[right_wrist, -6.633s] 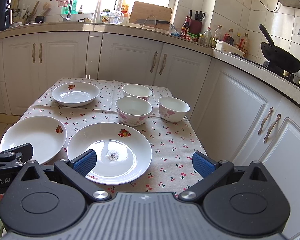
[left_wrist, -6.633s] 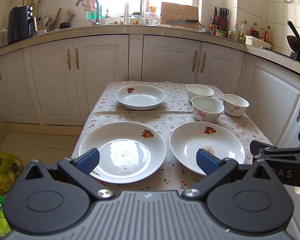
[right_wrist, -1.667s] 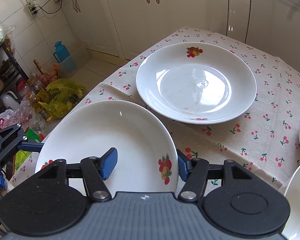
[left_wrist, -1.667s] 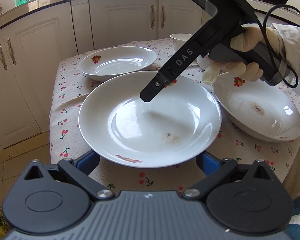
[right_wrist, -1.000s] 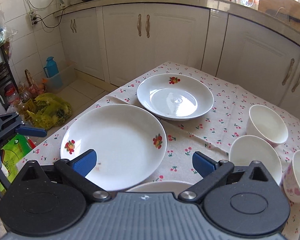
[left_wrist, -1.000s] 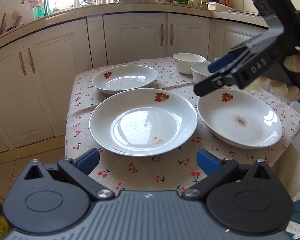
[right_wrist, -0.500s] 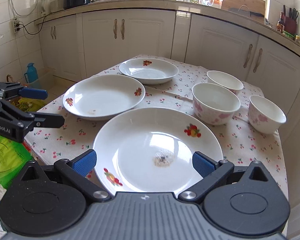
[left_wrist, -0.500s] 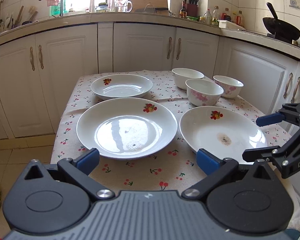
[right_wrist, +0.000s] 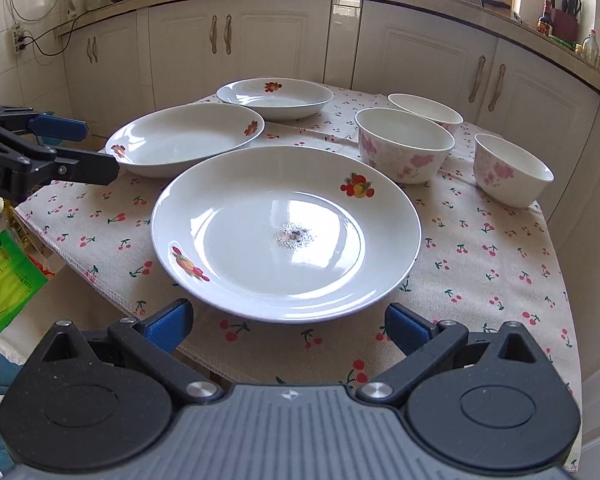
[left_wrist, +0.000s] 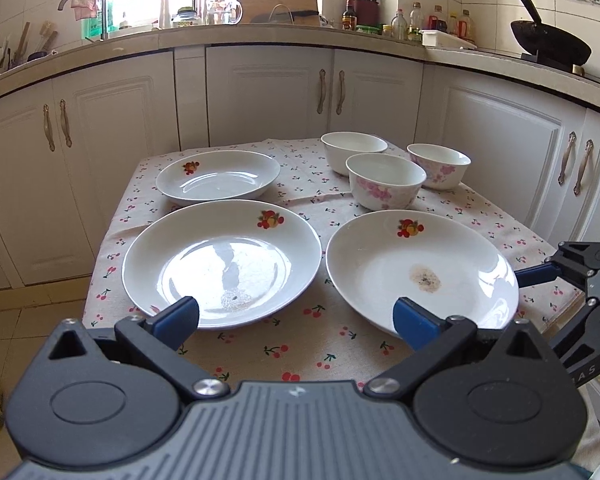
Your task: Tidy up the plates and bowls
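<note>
Your left gripper [left_wrist: 294,316] and right gripper [right_wrist: 286,326] gape empty; three plates [left_wrist: 222,262] and three bowls [left_wrist: 384,180] sit unstacked on the table [left_wrist: 340,344], so nothing looks organized yet

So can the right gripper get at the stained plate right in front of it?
Probably yes: the right gripper is open at the stained plate's near rim, with only tablecloth showing between them.
</note>
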A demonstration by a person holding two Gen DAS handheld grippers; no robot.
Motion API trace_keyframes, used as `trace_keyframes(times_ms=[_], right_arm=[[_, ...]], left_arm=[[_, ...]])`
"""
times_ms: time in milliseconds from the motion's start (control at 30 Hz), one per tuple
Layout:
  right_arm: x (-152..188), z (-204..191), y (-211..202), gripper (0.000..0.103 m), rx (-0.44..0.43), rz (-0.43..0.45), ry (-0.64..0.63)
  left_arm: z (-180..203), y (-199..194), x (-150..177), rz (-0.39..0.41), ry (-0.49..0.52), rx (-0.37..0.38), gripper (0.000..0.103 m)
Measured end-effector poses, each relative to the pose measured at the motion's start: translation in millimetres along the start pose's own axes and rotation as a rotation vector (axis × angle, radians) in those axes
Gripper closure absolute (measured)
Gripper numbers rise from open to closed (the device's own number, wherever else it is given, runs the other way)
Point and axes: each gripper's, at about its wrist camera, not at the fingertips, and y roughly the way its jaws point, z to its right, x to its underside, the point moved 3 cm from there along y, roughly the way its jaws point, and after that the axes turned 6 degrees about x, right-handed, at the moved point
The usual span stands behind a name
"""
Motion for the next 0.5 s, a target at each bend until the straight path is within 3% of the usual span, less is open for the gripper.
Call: trace_keyframes(times_ms=[300, 500], right_arm=[[-0.6, 3.8, 15.7, 0.000, -0.057, 0.000, -0.002], [-1.1, 2.9, 18.4, 0.000, -0.075, 0.026, -0.013]], left_arm=[[5.1, 16.3, -10.5, -0.044, 0.017, 0.030, 0.001], [11.4, 28.8, -21.4, -0.078, 0.037, 0.090, 0.001]])
